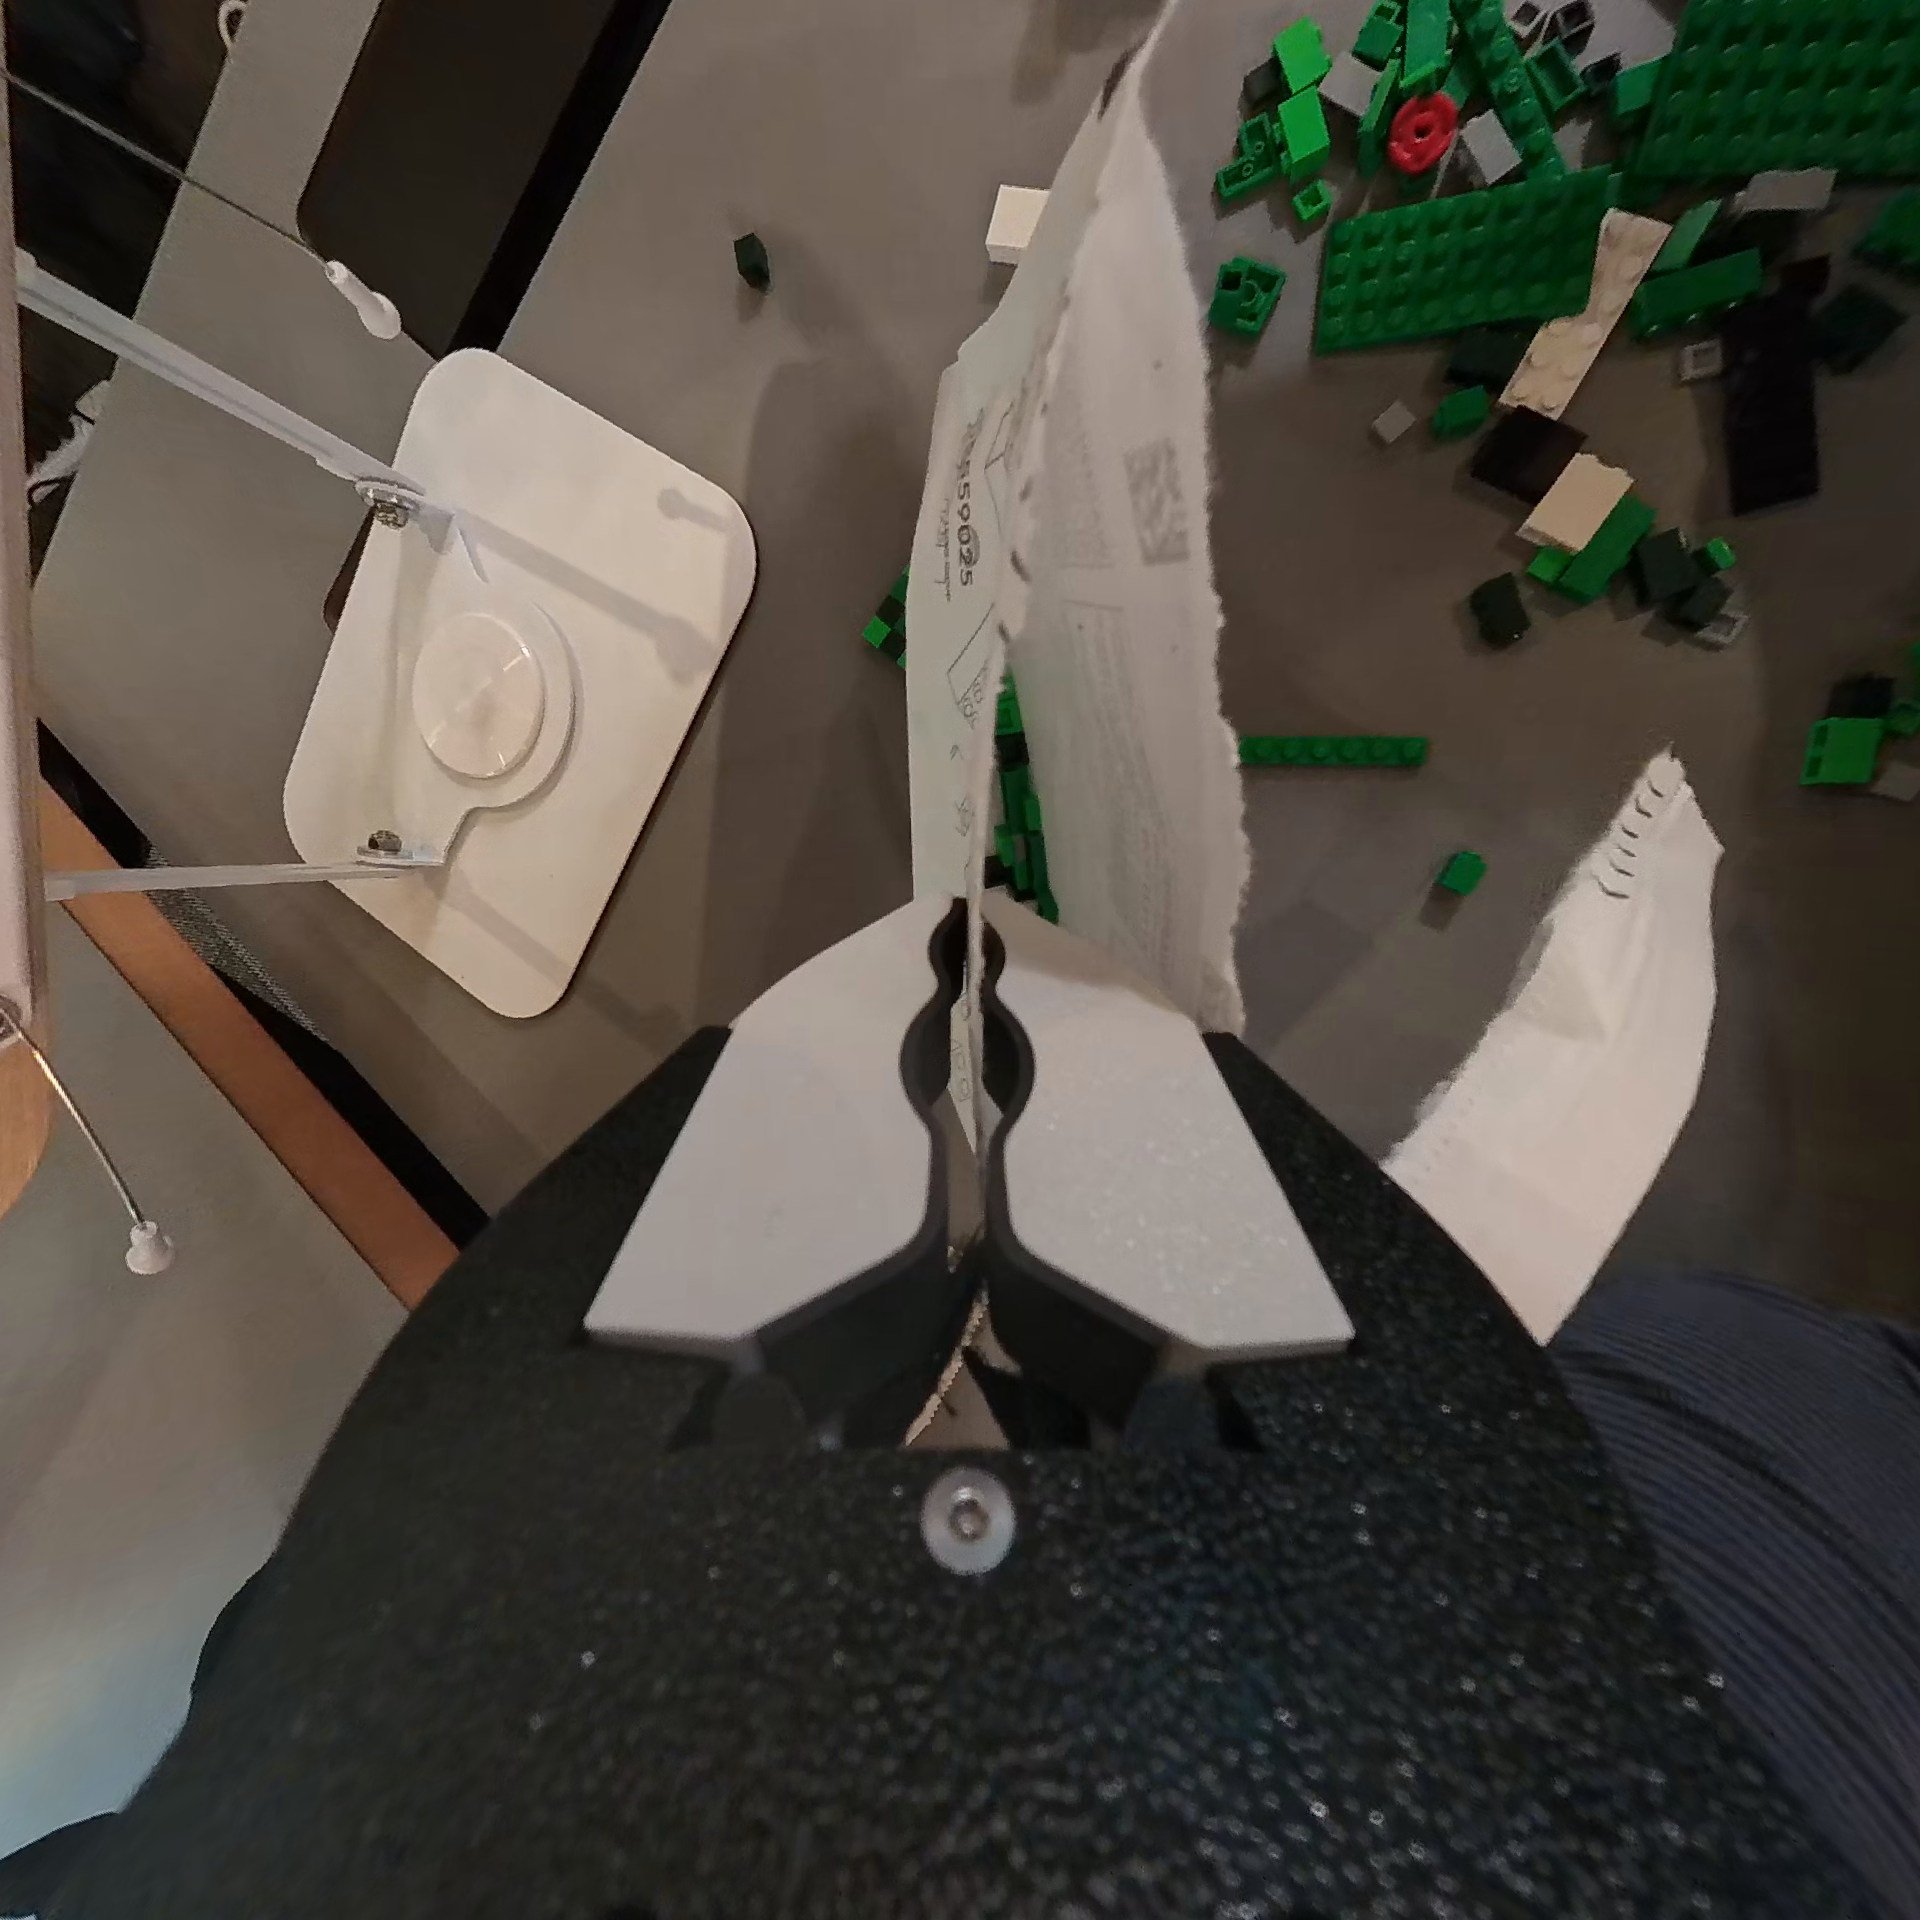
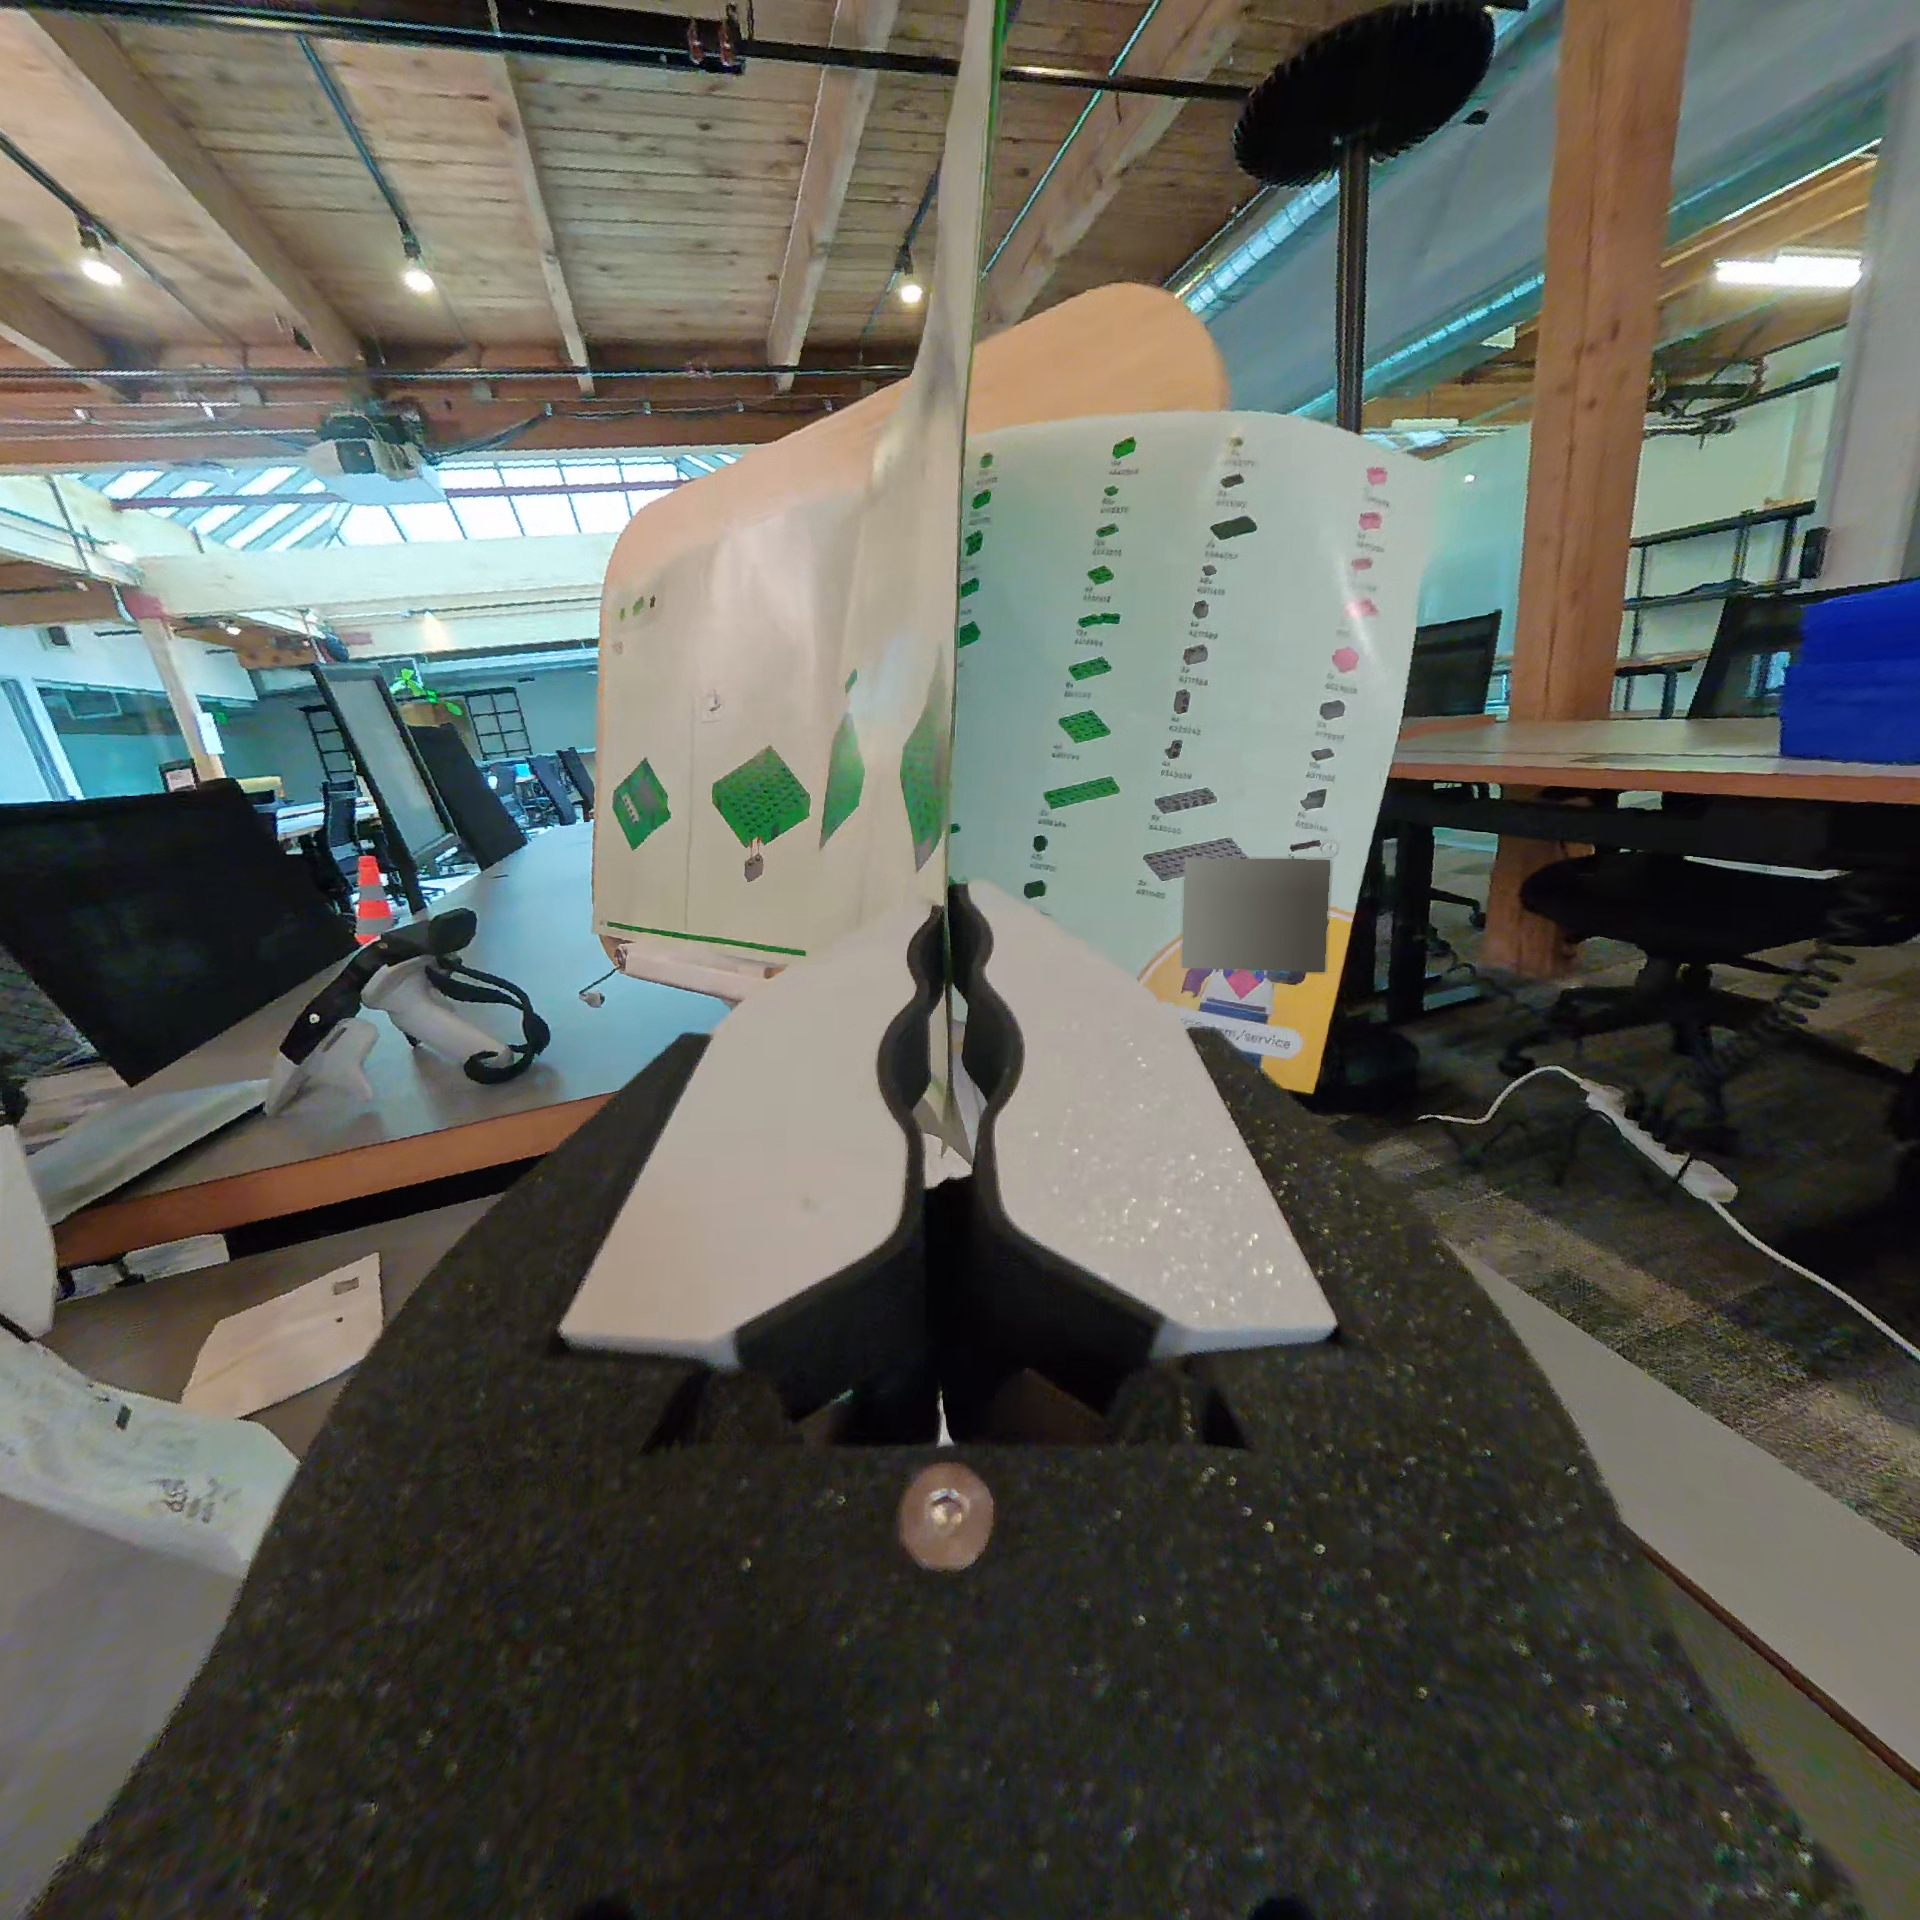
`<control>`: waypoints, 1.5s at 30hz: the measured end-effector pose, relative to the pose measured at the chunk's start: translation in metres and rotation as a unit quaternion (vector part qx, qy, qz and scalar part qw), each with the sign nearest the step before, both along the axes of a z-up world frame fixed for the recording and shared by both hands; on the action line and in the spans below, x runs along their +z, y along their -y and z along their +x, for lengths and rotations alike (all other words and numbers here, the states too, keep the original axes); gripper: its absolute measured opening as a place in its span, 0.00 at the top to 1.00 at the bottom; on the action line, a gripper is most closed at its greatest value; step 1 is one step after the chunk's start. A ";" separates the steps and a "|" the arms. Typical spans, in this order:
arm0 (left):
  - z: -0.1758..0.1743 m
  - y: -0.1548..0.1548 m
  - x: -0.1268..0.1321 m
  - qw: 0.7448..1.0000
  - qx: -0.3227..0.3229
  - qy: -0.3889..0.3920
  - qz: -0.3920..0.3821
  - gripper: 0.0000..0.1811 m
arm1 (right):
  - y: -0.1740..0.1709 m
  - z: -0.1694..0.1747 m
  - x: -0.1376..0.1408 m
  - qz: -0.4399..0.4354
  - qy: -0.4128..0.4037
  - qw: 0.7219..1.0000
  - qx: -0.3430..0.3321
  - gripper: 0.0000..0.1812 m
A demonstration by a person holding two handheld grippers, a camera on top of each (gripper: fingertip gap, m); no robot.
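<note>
Grey matte table [image 1: 831, 260] below, scattered with studded plastic bricks [image 1: 1455, 249], mostly green, some black, grey and cream, toward its far right part; one round red piece [image 1: 1419, 132] among them. White rounded-corner stand plate [image 1: 520, 675] with a clear disc near the left edge, thin metal struts bolted on. Wooden rim along the table's left edge.

Left gripper [image 1: 971, 914]: pale grey wavy-edged fingers [image 1: 831, 1101] on a black pebbled body, jaws pressed together on a torn white paper bag [image 1: 1122, 623], printed, ragged along its edges, rising edge-on from the tips above the table. Curled white perforated paper strip [image 1: 1590, 1039] near the right, above dark ribbed fabric.

Open office beyond in the right wrist view, timber beams and ceiling, wooden post, long tables with dark monitors. Right gripper [image 2: 948, 904]: same grey fingers [image 2: 1132, 1143], jaws clamped narrow on a glossy thin sheet [image 2: 951, 416] seen edge-on, running straight up out of the tips. Behind, an open instruction booklet [image 2: 1195, 644] with pale pages showing green and grey brick drawings, propped upright against a rounded tan board [image 2: 1101, 353]. White-and-black handheld controller [image 2: 416, 997] with a looped strap on the table at left.
</note>
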State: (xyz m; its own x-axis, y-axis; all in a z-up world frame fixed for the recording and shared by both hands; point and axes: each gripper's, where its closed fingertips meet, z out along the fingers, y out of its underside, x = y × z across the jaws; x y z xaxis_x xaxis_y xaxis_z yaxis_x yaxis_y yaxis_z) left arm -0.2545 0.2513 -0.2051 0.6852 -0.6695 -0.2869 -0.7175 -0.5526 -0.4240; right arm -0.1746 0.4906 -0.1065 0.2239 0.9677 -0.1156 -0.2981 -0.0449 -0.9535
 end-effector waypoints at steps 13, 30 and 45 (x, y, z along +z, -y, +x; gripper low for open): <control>-0.008 0.000 0.000 1.000 0.016 0.008 0.000 1.00 | -0.039 -0.018 -0.015 -0.130 0.063 0.990 0.008 0.89; 0.001 0.004 0.003 1.000 -0.004 0.013 0.006 1.00 | 0.072 0.166 -0.071 -0.039 0.375 0.891 -0.254 0.76; 0.002 0.005 0.003 1.000 -0.010 0.016 0.005 1.00 | 0.188 0.175 -0.205 -0.022 0.652 0.755 0.068 0.84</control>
State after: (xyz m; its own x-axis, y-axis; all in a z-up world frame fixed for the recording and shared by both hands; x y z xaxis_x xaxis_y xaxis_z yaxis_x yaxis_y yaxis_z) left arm -0.2521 0.2465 -0.2024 0.6811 -0.6800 -0.2715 -0.7138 -0.5341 -0.4530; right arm 0.0007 0.3022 -0.3116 0.0737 0.9937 0.0844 0.9032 -0.0307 -0.4281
